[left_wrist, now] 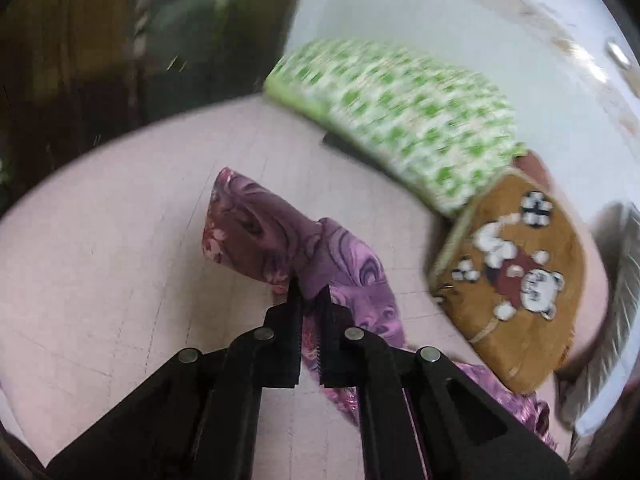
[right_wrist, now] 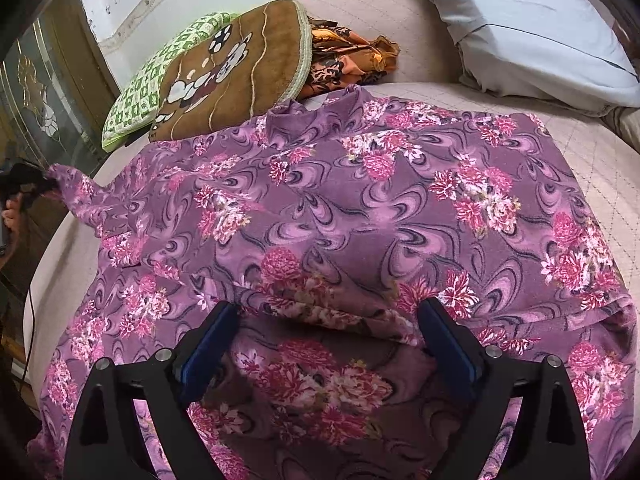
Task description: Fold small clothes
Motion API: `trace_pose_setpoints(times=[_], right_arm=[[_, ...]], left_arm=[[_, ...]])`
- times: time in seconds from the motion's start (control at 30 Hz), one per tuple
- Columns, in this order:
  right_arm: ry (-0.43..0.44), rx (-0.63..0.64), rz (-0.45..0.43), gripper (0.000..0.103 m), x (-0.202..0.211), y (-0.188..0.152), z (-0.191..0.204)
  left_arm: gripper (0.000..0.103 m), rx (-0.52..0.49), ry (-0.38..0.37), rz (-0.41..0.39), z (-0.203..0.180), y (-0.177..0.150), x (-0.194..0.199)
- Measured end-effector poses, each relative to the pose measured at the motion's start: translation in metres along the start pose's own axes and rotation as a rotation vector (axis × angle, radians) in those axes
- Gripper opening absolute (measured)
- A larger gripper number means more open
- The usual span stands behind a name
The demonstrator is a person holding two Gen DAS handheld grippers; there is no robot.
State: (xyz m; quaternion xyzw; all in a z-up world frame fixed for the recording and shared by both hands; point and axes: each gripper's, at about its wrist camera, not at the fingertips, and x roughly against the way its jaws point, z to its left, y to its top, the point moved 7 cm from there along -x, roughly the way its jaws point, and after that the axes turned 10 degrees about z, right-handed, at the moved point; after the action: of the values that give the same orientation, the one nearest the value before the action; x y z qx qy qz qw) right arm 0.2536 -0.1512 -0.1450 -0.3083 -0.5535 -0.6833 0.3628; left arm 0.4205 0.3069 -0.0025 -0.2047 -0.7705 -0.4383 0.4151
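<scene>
Two claws work one purple flowered garment (right_wrist: 340, 208), which lies spread over most of a pale pink quilted bed (left_wrist: 100, 260). Seen from its own camera, the left claw (left_wrist: 310, 284) has its black toothed fingers (left_wrist: 294, 312) pressed nearly together on a bunched corner of the garment, and the cloth runs up ahead of the tips in a twisted, lifted fold and trails back under the right-hand finger. Ahead and to the right of this claw a green and white checked cushion (left_wrist: 400, 120) lies blurred against the wall, with a brown cushion (left_wrist: 516, 280) bearing white cartoon figures touching its near end. The right claw (right_wrist: 328, 316) stands spread wide, its blue-padded fingers (right_wrist: 208, 348) well apart, hovering low over the near part of the garment, where a rumpled ridge of cloth crosses between the tips; whether the pads touch the fabric cannot be told. Far ahead and left of this claw, the left claw shows as a small dark shape holding the garment's outer corner at the bed's edge. Beyond the garment an orange patterned cloth (right_wrist: 352, 56) is tucked beside the brown cushion, and a pale blue pillow (right_wrist: 540, 28) lies ahead to the right.
</scene>
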Motion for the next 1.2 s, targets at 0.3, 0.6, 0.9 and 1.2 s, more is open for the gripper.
trace_pose_setpoints(times=[0.3,0.6,0.9,1.2], right_arm=[[0.0,0.0,0.0,0.094,0.0,0.0,0.0],[0.01,-0.004,-0.003,0.094,0.001,0.0,0.0],[0.003,0.001,0.001,0.095,0.002,0.0,0.0],[-0.004,0.006,0.005,0.095,0.001,-0.001,0.001]], left_arm=[[0.004,-0.013,0.188,0.026,-0.007,-0.001,-0.019],[0.012,0.238,0.017,0.199,0.081,-0.019,-0.054],[0.046,0.353,-0.249,0.269,0.078,-0.046,-0.082],[0.002,0.356,-0.284,0.262,0.048,-0.047,-0.099]])
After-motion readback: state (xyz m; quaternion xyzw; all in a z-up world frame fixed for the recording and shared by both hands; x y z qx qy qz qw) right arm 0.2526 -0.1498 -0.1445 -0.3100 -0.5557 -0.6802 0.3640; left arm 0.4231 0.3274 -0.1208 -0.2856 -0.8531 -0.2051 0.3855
